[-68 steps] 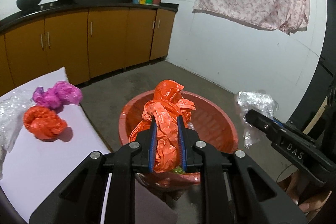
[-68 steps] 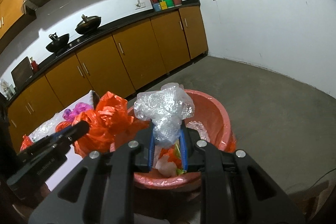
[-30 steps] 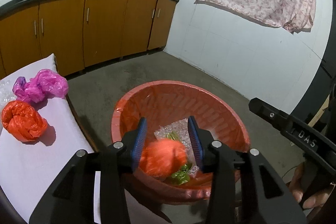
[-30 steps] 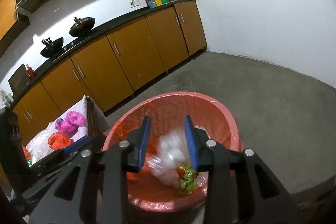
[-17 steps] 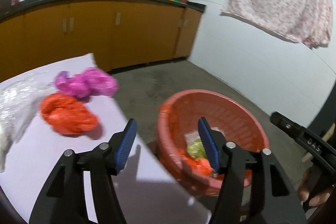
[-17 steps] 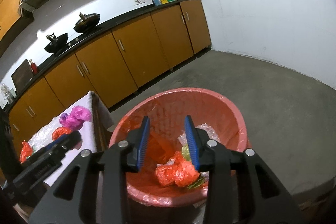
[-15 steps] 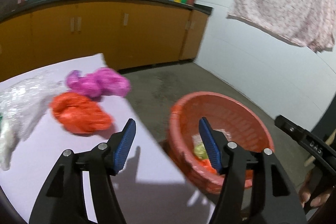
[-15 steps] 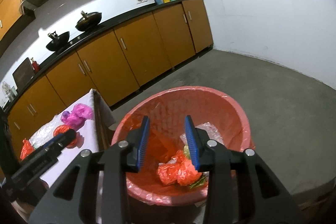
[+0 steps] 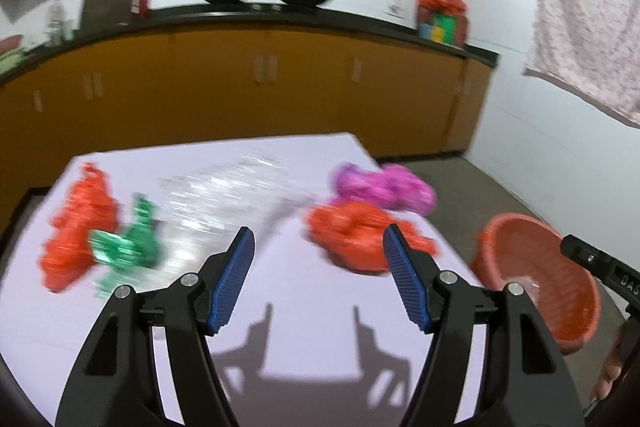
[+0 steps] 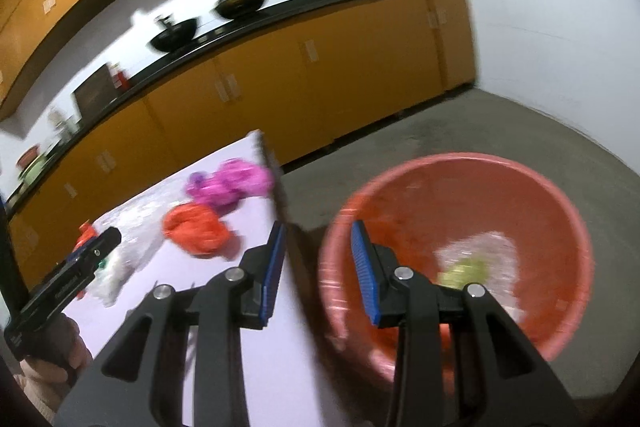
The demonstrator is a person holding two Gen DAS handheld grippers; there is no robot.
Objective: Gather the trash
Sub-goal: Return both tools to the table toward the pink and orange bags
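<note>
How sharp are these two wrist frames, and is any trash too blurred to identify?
Left wrist view: the gripper is crisp, but the table trash is smeared sideways; the clear plastic is just streaks, and the green wrapper is unreadable. Gripper shadows fall sharply on the white table. Right wrist view: the red basin and cabinets are motion-blurred, with fisheye bending the counter.

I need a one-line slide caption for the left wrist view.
Open left gripper above the table, facing orange bag, pink bag and clear plastic.
</note>
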